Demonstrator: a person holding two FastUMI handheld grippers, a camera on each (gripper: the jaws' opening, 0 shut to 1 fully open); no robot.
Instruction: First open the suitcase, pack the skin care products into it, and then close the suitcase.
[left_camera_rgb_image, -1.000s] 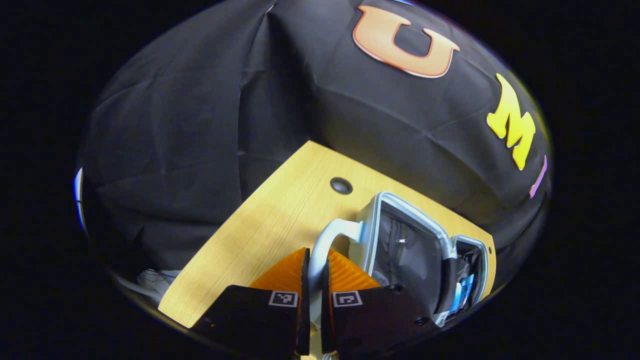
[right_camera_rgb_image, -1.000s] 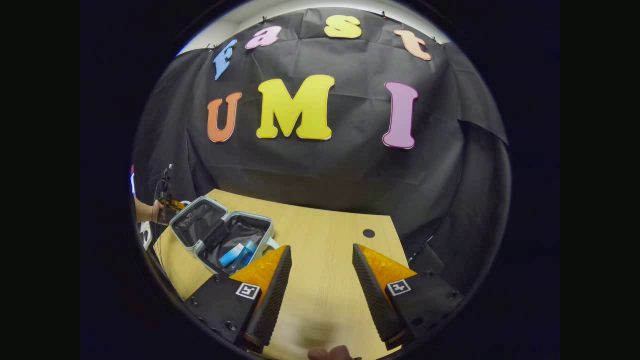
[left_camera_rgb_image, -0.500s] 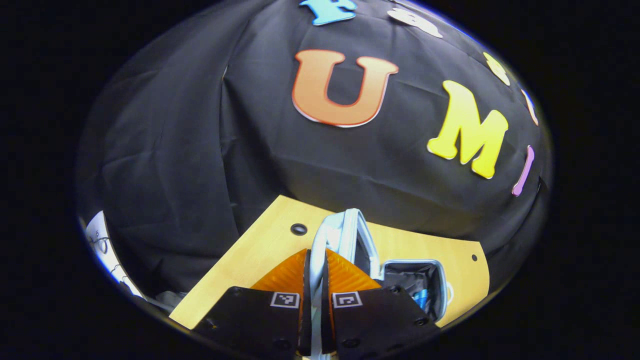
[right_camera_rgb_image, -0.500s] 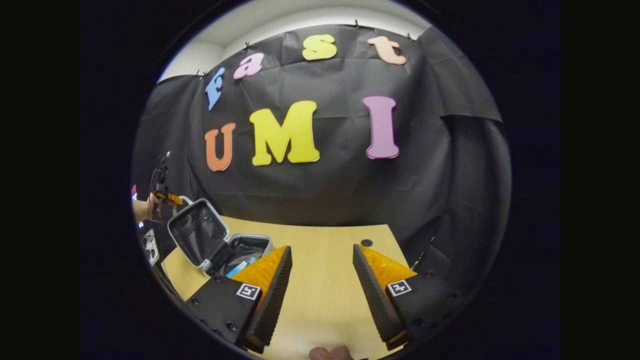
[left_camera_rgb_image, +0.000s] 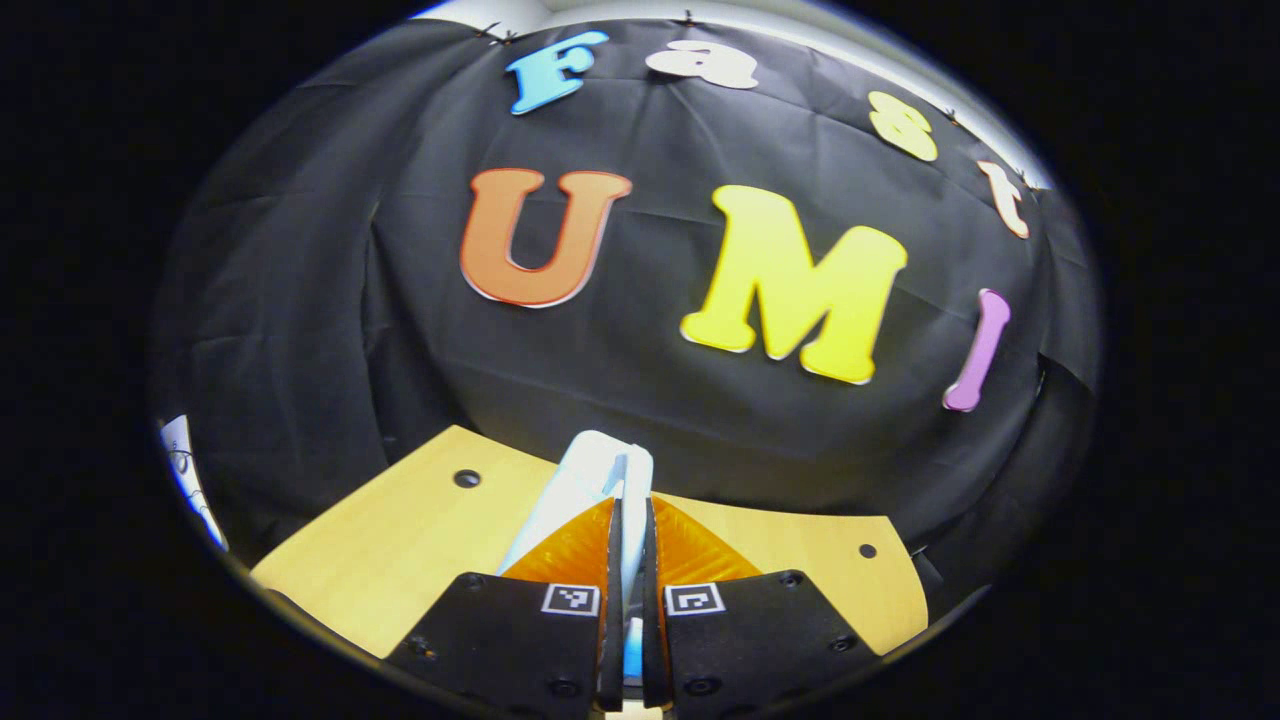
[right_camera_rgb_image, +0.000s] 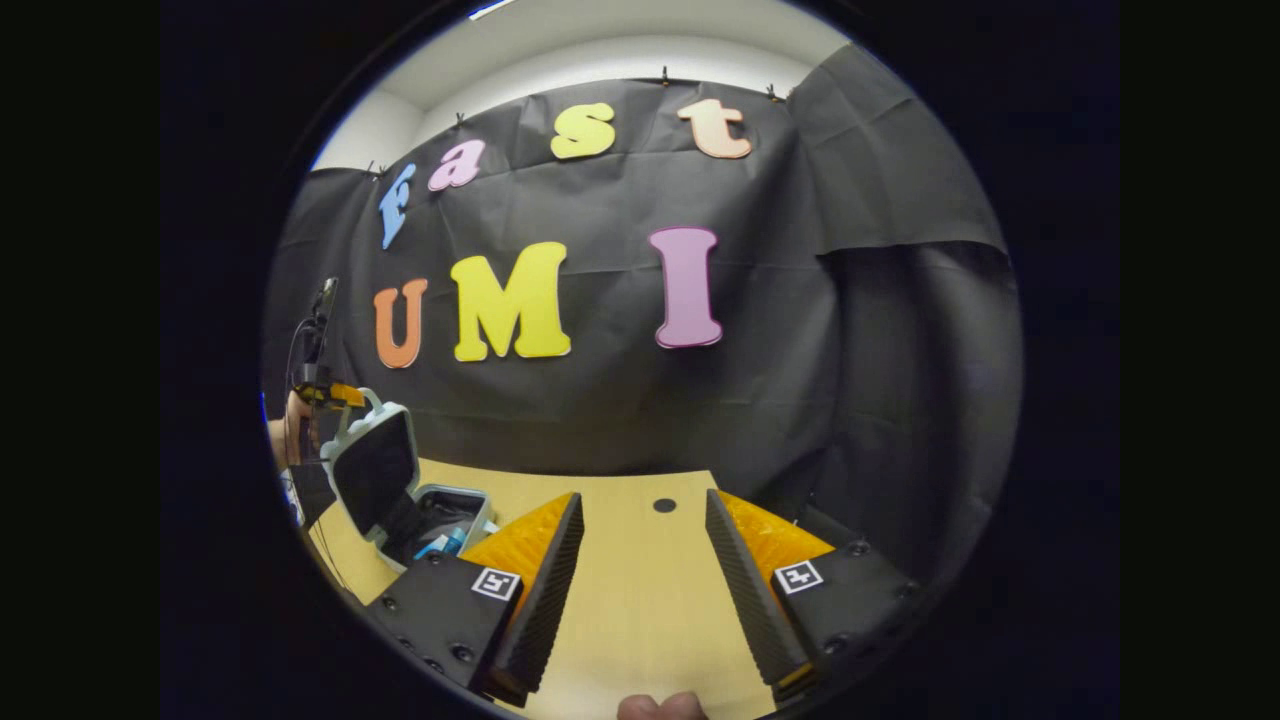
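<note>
Two fingers of the left gripper (left_camera_rgb_image: 628, 560) press together on the pale handle (left_camera_rgb_image: 612, 478) of the suitcase lid, as the left gripper view shows it: the handle runs up out of the narrow gap between them, and the wooden table (left_camera_rgb_image: 400, 540) spreads below on both sides. The suitcase body sits under the fingers and is hidden here.

In the right gripper view, the right gripper (right_camera_rgb_image: 640, 560) hovers over the bare table (right_camera_rgb_image: 640, 620) with its fingers spread wide and nothing between them. Far to the left stands the suitcase (right_camera_rgb_image: 400, 500): its lid (right_camera_rgb_image: 375, 470) is raised close to upright, the other gripper clamped on the handle at its top, and the base lies open on the table with the blue skin care products (right_camera_rgb_image: 445, 543) inside.

My judgement is that closing is underway. The risk is the lid dropping freely if the thin handle slips from the pinch, which could jolt the base along the table. A tube standing proud of the rim could also jam the lid and keep it from seating, though I cannot tell how high the tubes sit.
</note>
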